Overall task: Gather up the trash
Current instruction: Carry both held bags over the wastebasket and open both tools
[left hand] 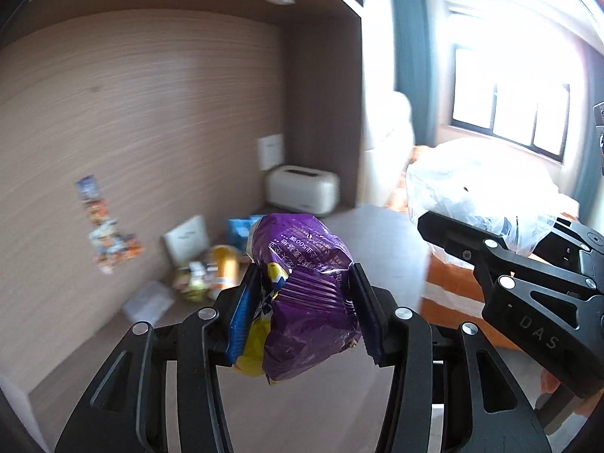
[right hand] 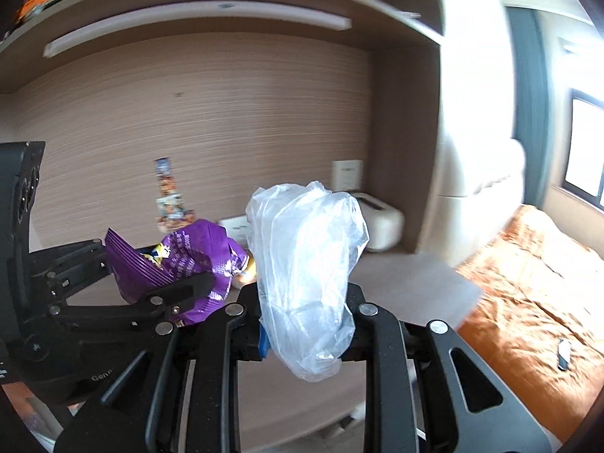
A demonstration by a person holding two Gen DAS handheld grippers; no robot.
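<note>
Left claw (left hand: 302, 313) grips a crumpled purple snack wrapper (left hand: 302, 283) between its pads, half closed around it, while the right claw (right hand: 305, 324) pinches a clear plastic bag (right hand: 305, 264) that stands bunched upward from its narrow grip. Both are lifted above the surface (left hand: 377, 234), side by side, the wrapper just left of the bag and near it. More litter (left hand: 204, 268) lies farther back on the surface, near a white toaster (left hand: 302, 188), ahead of the left claw.
</note>
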